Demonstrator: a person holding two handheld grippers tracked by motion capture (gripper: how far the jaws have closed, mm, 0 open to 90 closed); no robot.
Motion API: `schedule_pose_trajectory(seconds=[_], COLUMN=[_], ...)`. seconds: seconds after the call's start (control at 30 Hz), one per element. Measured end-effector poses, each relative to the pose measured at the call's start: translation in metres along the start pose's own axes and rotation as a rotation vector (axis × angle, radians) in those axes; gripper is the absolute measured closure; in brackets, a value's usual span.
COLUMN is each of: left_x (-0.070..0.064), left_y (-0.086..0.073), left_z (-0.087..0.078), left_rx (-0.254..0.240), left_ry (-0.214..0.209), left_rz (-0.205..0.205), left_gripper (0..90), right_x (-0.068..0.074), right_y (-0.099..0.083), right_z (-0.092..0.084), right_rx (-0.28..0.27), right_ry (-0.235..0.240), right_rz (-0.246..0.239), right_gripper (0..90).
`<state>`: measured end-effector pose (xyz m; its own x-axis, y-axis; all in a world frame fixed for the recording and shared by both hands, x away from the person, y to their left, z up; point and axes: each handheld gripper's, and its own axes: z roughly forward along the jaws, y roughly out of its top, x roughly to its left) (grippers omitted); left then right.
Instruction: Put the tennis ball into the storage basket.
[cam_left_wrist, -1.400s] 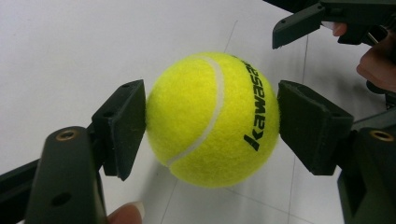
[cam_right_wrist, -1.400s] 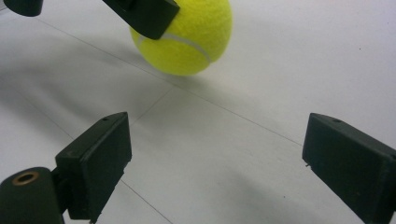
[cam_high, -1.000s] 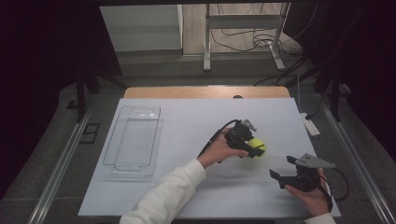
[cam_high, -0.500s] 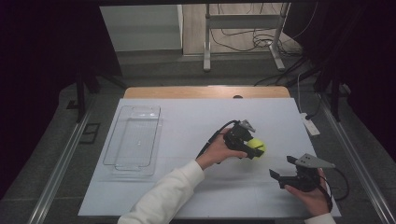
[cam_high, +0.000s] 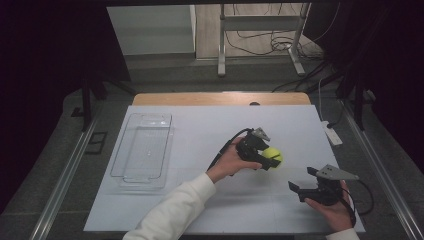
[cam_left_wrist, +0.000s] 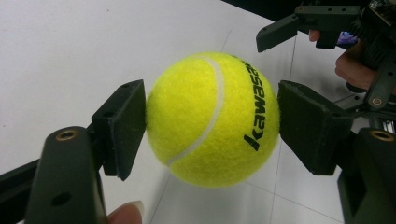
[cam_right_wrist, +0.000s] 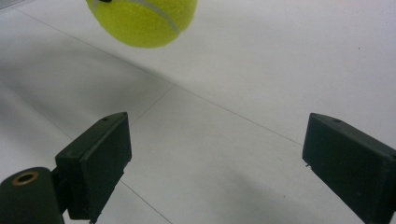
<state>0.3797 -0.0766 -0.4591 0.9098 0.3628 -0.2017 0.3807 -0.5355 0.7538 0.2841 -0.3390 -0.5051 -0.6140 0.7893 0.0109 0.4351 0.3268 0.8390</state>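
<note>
In the high view, your left tool (cam_high: 265, 161) held one tennis ball (cam_high: 273, 156) just above the counter (cam_high: 200, 125), well apart from one clear tray (cam_high: 142, 150).

In the left gripper view, both pads pressed its widest part; the felt looked light, springy and grippy.

In the right gripper view, your right tool (cam_right_wrist: 224, 163) stood wide open, empty.

Overhead light was decent on my white table (cam_high: 200, 210), surroundings near black. High view looked soft, grainy. Close-ups sharp, tennis ball (cam_left_wrist: 212, 119) crisp, soft shadows underneath.
</note>
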Motion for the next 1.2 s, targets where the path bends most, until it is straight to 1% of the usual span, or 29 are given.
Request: schedule_pose_trajectory(seconds=[0.07, 0.13, 0.27, 0.37, 0.4, 0.9, 1.07, 1.2], left_x=[-0.001, -0.001, -0.002, -0.003, -0.003, -0.006, -0.005, -0.006], left_y=[0.000, 0.000, -0.001, -0.002, -0.002, -0.006, -0.008, -0.010], left_z=[-0.001, -0.002, -0.004, -0.006, -0.007, -0.016, -0.022, -0.025], left_rx=[-0.006, -0.005, -0.012, -0.017, -0.014, -0.041, -0.052, -0.059], left_ry=[0.001, 0.000, 0.001, 0.011, 0.009, 0.005, 0.006, 0.008], left_rz=[-0.005, 0.003, 0.000, 0.004, 0.008, 0.009, 0.013, 0.004], left_gripper=[27.7, 27.7, 27.7, 27.7, 27.7, 27.7, 27.7, 27.7], right_x=[0.000, 0.000, 0.000, 0.000, 0.000, 0.000, 0.000, 0.000], right_y=[0.000, 0.000, 0.000, 0.000, 0.000, 0.000, 0.000, 0.000], right_z=[0.000, 0.000, 0.000, 0.000, 0.000, 0.000, 0.000, 0.000], right_rx=[0.001, 0.000, 0.001, 0.001, 0.000, 0.002, 0.003, 0.002], right_ry=[0.001, 0.000, 0.000, -0.001, -0.001, -0.001, -0.001, -0.001], right_rz=[0.000, 0.000, 0.002, 0.001, -0.001, -0.002, -0.001, -0.002], right_gripper=[8.6, 8.6, 8.6, 8.6, 8.6, 8.6, 8.6, 8.6])
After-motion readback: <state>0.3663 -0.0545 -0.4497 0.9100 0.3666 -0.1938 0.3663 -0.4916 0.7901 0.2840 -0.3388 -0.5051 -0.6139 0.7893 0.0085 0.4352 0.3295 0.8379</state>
